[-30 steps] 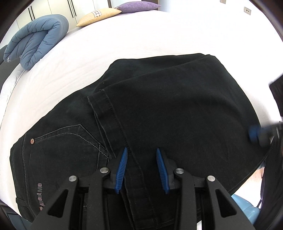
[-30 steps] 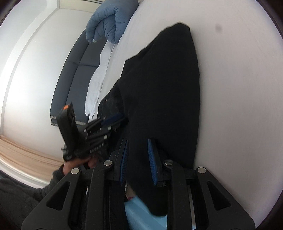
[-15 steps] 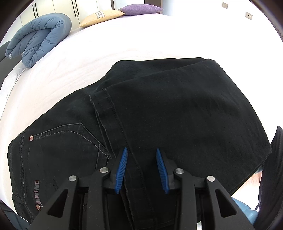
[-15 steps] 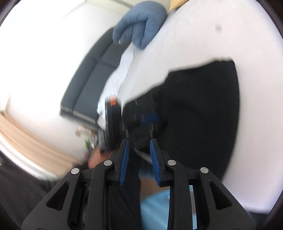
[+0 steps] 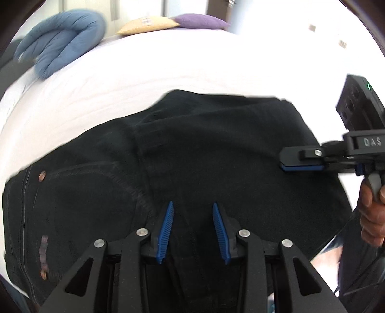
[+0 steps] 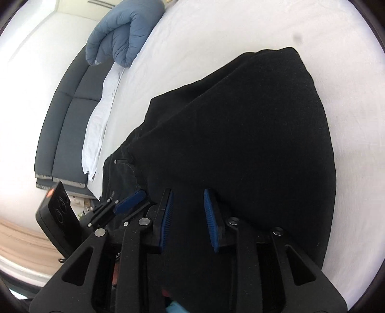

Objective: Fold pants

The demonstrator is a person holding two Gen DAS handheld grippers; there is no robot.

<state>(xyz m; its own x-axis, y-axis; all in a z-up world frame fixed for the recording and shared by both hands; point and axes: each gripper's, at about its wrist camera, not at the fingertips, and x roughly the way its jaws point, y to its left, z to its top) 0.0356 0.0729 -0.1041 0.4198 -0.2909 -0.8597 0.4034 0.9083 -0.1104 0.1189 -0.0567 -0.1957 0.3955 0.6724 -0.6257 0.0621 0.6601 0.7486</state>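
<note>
Your black pants (image 5: 216, 156) lie folded on the white bed (image 5: 168, 72), long axis left to right, waistband left. Your left hand-held gripper (image 5: 192, 231) hovers half-open above them, gripping nothing. Your right hand-held gripper (image 6: 187, 214), jaws just opening and empty, has swung in over the right edge since a second ago.

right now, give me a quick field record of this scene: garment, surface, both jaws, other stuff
garment: black pants, folded over, lying flat
surface: white bed
left gripper: jaws apart over the pants, nothing pinched
right gripper: jaws have just been opening, apart over the pants
other: blue duvet, yellow pillow, purple pillow
</note>
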